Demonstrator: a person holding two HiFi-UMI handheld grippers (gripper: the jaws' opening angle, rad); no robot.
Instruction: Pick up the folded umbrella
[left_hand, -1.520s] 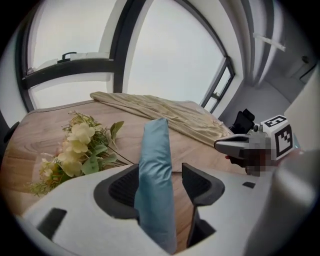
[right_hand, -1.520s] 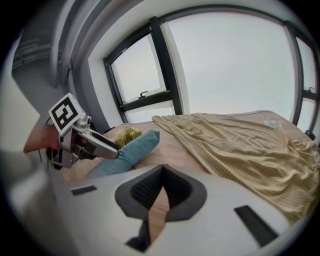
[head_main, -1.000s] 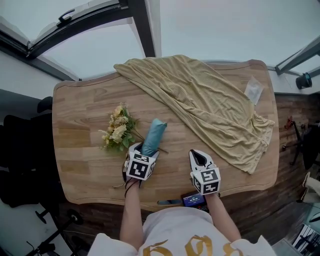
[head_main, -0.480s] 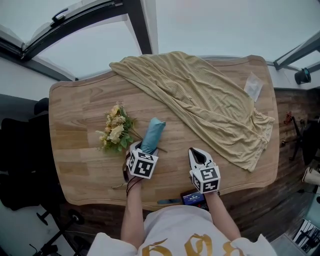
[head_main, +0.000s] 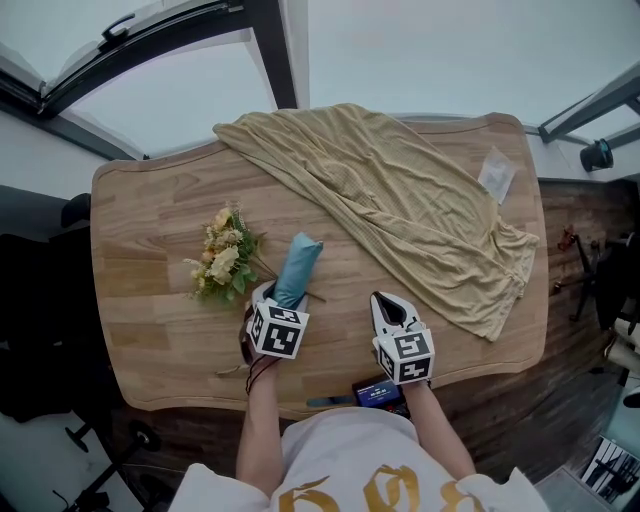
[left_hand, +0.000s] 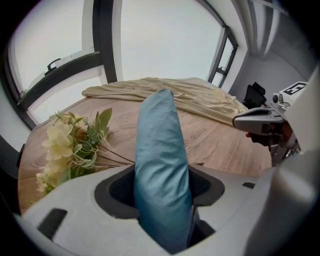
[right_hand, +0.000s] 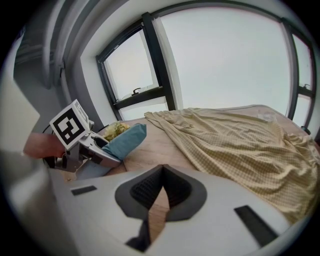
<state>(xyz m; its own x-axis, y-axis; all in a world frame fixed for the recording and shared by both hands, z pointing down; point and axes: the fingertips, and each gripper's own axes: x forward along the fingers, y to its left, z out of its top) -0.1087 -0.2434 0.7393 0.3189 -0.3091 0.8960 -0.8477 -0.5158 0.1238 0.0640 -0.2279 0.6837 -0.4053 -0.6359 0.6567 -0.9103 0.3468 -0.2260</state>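
Left tongs (head_main: 285, 300), just closing, clasp the folded umbrella (head_main: 298, 265) between them; right tongs (head_main: 388, 308) clenched nearby.

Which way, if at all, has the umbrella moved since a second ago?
No. The umbrella still lies right beside the flowers, pointing the same way across the table; only the camera has shifted.

Closing the jaws of the left gripper (head_main: 280, 305) onto the folded umbrella (head_main: 299, 265) between them, tilting steeply down, holding the right gripper (head_main: 388, 303) alongside with jaws together, stretching both forearms forward.
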